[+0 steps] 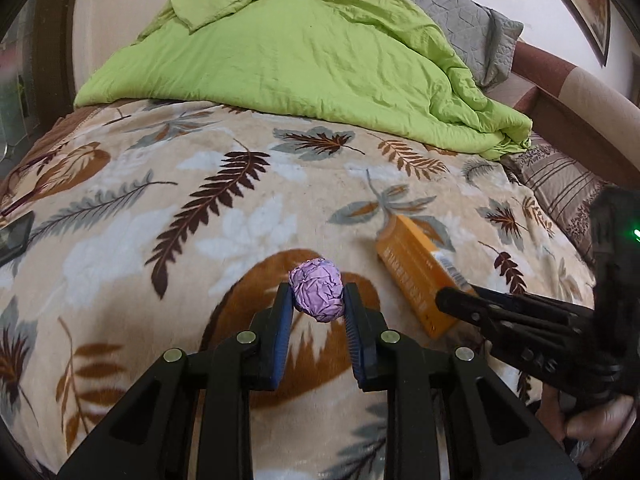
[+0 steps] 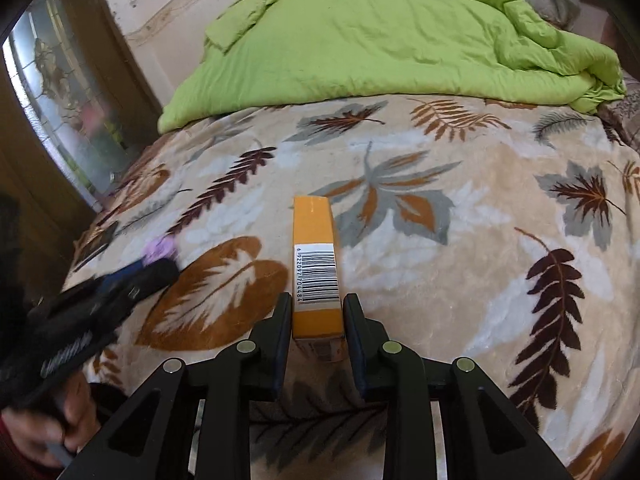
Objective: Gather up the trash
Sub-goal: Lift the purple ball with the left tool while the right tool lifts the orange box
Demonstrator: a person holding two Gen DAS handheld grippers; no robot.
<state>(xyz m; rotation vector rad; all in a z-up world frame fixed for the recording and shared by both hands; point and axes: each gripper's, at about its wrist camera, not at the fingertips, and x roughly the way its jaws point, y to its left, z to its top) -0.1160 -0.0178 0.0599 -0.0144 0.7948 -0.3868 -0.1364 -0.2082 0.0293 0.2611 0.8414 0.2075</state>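
Observation:
A crumpled purple paper ball (image 1: 316, 284) sits between the blue pads of my left gripper (image 1: 318, 296), which is shut on it just over the leaf-patterned blanket (image 1: 160, 200). A long orange box (image 2: 314, 232) with a barcode label points away from me. My right gripper (image 2: 317, 300) is shut on its near end. In the left wrist view the orange box (image 1: 412, 276) lies to the right of the ball, with the right gripper (image 1: 452, 300) at its near end. In the right wrist view the left gripper (image 2: 160, 268) and the purple ball (image 2: 160, 248) show blurred at the left.
A bunched green duvet (image 1: 300, 60) covers the far half of the bed, with a grey quilted pillow (image 1: 460, 12) behind it. A dark phone-like object (image 1: 14, 236) lies at the blanket's left edge. A striped pillow (image 1: 560, 184) and the brown headboard (image 1: 568, 120) are on the right. A glass door (image 2: 68, 100) stands left.

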